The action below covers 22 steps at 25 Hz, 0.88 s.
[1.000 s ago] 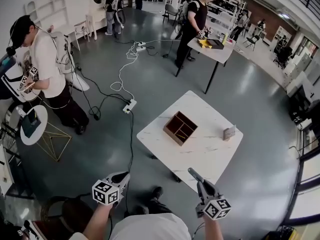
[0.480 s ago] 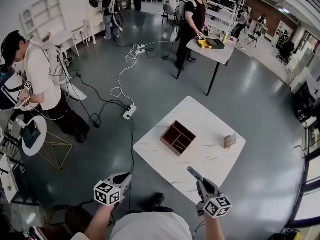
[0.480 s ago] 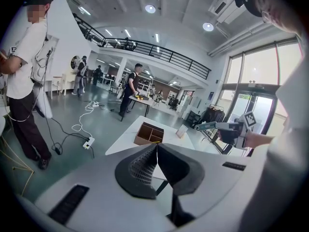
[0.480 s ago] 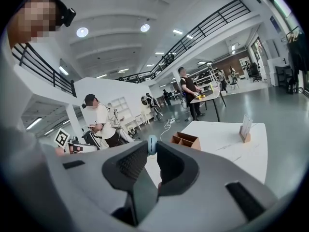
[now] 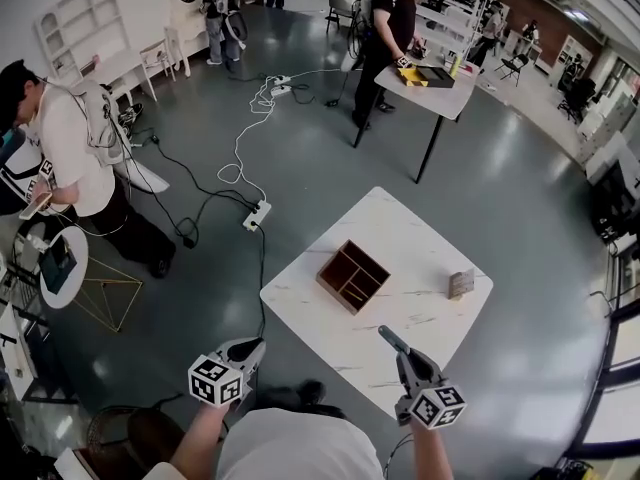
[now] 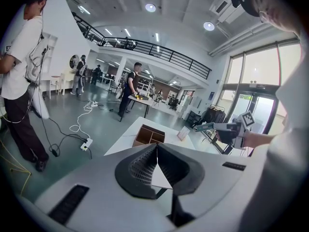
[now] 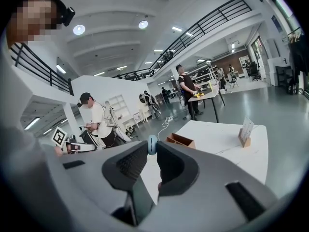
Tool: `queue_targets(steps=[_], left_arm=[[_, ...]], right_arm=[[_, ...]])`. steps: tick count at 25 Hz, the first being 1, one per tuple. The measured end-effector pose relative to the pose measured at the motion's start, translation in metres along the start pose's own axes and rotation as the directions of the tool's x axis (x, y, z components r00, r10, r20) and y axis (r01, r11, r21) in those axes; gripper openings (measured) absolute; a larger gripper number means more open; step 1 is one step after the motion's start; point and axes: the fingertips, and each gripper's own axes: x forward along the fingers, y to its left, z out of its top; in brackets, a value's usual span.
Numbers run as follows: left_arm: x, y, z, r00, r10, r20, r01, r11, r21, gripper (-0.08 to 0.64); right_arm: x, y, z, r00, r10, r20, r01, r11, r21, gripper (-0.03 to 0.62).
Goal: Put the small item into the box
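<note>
A brown wooden box (image 5: 352,276) with compartments stands on the white marble table (image 5: 420,318). Both gripper views also catch the box (image 6: 148,135) (image 7: 180,140). My right gripper (image 5: 384,334) hovers over the table's near edge, short of the box. The right gripper (image 7: 151,146) is shut on a small pale-blue round item (image 7: 152,144) pinched at its tips. My left gripper (image 5: 256,345) hangs over the floor, left of the table's near corner. The left gripper (image 6: 157,149) has its jaw tips touching, with nothing seen between them.
A small card stand (image 5: 460,284) sits near the table's right edge. A power strip and cables (image 5: 256,213) lie on the floor at the far left. A person (image 5: 70,158) stands by a round side table (image 5: 55,258). Another person is at a far table (image 5: 430,86).
The table and box have drawn a little nearer and lower in the head view. Both grippers keep the same pose and grip.
</note>
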Motion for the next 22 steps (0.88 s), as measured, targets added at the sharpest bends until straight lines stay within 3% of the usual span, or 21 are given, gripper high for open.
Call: queue_targets(steps=[8, 22], left_arm=[[0.024, 0.004, 0.009, 0.999, -0.035, -0.027, 0.035, 0.999, 0.018, 0.015], [0.081, 0.048, 0.047, 0.983, -0.159, -0.089, 0.164, 0.985, 0.052, 0.015]], right_arm=[[0.016, -0.007, -0.008, 0.999, -0.013, -0.048, 0.014, 1.000, 0.008, 0.077], [0.071, -0.017, -0.005, 0.988, -0.135, -0.076, 0.136, 0.990, 0.020, 0.077]])
